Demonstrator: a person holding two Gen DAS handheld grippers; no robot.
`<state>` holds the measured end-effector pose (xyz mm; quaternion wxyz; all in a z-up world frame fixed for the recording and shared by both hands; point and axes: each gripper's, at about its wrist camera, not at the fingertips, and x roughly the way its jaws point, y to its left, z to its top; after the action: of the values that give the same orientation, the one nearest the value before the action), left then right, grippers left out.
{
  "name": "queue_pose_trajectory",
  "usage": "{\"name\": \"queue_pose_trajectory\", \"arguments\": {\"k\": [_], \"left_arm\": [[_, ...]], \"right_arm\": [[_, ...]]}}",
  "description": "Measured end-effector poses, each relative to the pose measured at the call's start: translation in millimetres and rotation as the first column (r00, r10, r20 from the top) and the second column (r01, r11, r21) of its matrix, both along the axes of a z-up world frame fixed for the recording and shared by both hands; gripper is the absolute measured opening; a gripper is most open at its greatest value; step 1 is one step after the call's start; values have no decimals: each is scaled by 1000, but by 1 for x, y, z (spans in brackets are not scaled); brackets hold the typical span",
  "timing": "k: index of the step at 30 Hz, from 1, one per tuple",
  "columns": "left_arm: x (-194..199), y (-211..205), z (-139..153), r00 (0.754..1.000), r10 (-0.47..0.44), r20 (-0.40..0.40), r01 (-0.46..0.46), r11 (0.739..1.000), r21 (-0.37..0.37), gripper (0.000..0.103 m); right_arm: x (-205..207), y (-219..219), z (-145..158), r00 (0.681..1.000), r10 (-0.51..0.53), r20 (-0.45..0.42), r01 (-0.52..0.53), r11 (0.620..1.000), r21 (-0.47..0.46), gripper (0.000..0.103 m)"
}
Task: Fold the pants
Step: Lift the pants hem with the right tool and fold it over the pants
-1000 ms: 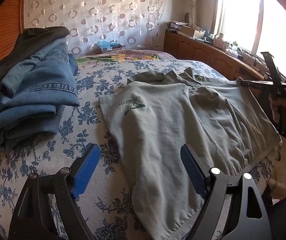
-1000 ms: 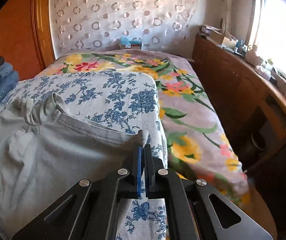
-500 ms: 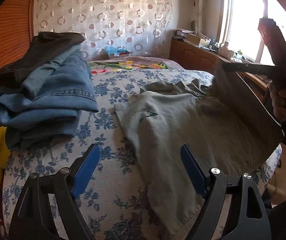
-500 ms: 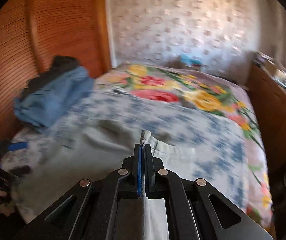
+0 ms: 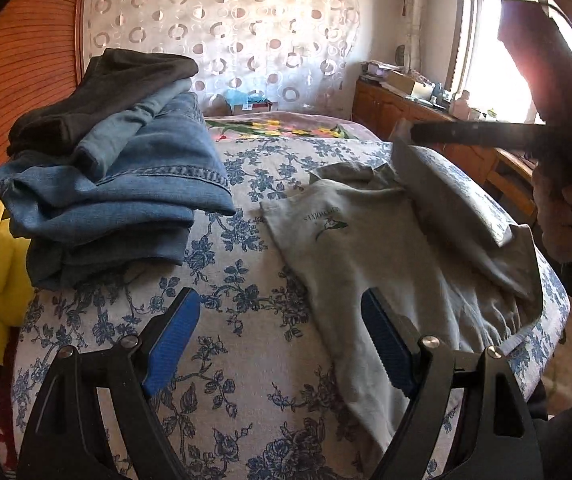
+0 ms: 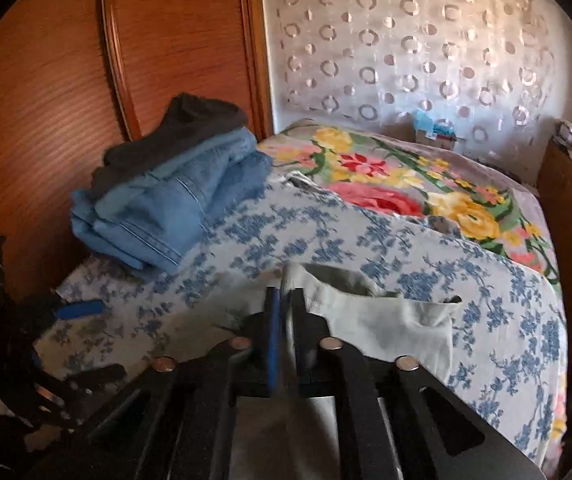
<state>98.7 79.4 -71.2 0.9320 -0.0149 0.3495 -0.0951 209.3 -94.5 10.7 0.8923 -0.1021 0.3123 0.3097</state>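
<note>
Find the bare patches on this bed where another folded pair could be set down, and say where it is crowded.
Free: the blue-flowered sheet between the jeans stack and the grey pants, and the bright floral blanket beyond. Crowded: the jeans corner and the pants side.

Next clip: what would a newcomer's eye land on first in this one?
Probably the grey pants spread on the blue-flowered bedspread, one edge lifted and carried over between the right gripper's pads. Next, the stack of folded jeans at the left, and the left gripper wide open, empty.

Matt grey cotton pants (image 5: pixel 386 256); faded denim stack (image 5: pixel 125 192).
</note>
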Motion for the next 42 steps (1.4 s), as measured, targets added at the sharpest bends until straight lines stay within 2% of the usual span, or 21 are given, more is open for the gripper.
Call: {"name": "queue_pose_trajectory", "arguments": {"k": [2, 7, 14, 24, 31, 35, 36, 37, 38, 42], "left_arm": [[5, -3, 0, 1000, -7, -3, 7, 1000, 11, 83], [15, -3, 4, 1000, -27, -1, 27, 1000, 2, 83], [28, 6, 12, 999, -34, 5, 34, 999, -3, 83], [46, 3, -5, 996, -67, -56, 67, 998, -5, 83], [49, 2, -6, 996, -69, -60, 69, 998, -4, 83], [49, 4, -5, 996, -62, -63, 63, 998, 10, 83], [48, 6, -4, 996, -57, -62, 58, 998, 9, 83], [47, 7, -4, 997, -54, -59, 55, 998, 8, 83], [45, 9, -3, 997, -49, -57, 49, 999, 6, 83], [40, 17, -3, 998, -27, -54, 27, 1000, -2, 83]], "right_arm": [[0, -1, 2, 1000, -8, -7, 8, 1000, -4, 33], [7, -1, 4, 1000, 23, -17, -23, 1000, 11, 33], [45, 27, -23, 996, 64, -67, -67, 997, -36, 31], [75, 45, -41, 989, 73, -127, -79, 996, -46, 31], [94, 69, -46, 985, 104, -139, -112, 992, -52, 31], [109, 84, -54, 976, 109, -186, -124, 990, -70, 31], [111, 88, -54, 973, 119, -197, -135, 988, -71, 28], [113, 93, -56, 968, 136, -210, -155, 985, -80, 13], [114, 98, -56, 964, 149, -218, -172, 981, -87, 5], [124, 110, -43, 966, 163, -201, -175, 984, -44, 1]]}}
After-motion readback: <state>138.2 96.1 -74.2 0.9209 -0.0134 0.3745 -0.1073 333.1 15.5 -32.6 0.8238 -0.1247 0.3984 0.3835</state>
